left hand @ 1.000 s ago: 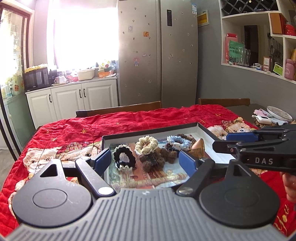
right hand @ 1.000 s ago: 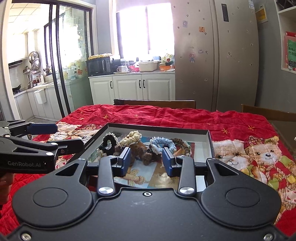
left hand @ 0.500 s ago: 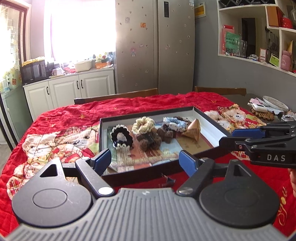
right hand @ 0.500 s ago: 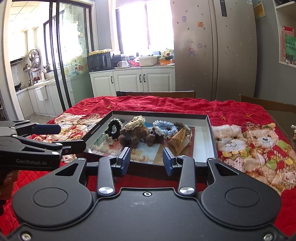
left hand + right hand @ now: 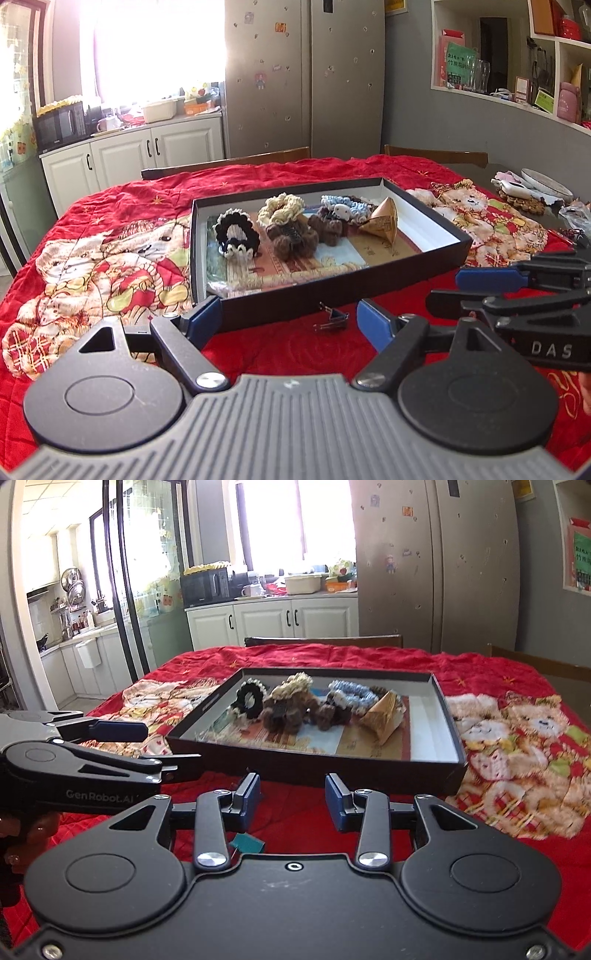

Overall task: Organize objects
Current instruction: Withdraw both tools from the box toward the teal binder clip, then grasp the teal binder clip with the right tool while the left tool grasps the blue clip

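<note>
A black shallow box (image 5: 417, 258) (image 5: 369, 771) lies on the red blanket and holds a black-and-white scrunchie (image 5: 236, 232) (image 5: 250, 700), a cream scrunchie (image 5: 280, 208), brown fuzzy scrunchies (image 5: 291, 236) (image 5: 284, 716), a blue scrunchie (image 5: 343, 205) (image 5: 349, 692) and a folded paper cone (image 5: 382, 223) (image 5: 382, 720). A small binder clip (image 5: 330, 319) lies on the blanket in front of the box. A teal clip (image 5: 246, 843) shows just under my right gripper. My left gripper (image 5: 290, 319) is open and empty, in front of the box. My right gripper (image 5: 293, 799) is open and empty, also in front of the box.
The red bear-print blanket (image 5: 110, 266) (image 5: 517, 738) covers the table. A plate and small items (image 5: 532, 188) sit at the far right. Wooden chair backs (image 5: 229, 166) (image 5: 325, 640) stand behind the table. Cabinets and a fridge (image 5: 306, 74) are beyond.
Both grippers have drawn back toward me from over the box, so the box's front wall and the binder clip now show. Both jaws stay open.
</note>
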### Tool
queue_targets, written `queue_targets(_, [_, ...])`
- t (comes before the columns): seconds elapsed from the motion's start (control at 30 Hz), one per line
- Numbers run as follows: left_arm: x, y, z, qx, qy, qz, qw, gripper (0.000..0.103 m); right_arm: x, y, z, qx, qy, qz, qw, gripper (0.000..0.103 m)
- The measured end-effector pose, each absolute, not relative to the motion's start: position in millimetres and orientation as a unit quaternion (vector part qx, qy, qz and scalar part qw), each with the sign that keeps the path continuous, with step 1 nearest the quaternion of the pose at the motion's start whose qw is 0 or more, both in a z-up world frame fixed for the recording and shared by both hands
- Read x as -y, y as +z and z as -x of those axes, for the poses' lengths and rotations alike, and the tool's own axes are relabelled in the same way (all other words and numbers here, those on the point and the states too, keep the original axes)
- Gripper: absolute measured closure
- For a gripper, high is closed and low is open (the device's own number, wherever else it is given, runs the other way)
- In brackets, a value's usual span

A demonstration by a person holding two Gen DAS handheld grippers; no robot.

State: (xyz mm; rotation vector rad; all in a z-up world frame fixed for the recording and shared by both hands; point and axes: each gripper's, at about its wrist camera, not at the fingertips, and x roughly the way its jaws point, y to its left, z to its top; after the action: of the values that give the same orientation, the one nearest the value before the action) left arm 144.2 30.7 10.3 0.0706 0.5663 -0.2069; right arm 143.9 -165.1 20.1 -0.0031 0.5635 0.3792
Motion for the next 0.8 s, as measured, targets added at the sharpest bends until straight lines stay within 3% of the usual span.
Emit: queue_targets(0.8, [-42, -11, -151, -0.297, -0.091, -0.038, 0.95, 0.015, 141, -25, -145, -0.306, 0.209, -0.002, 0.929, 0.064])
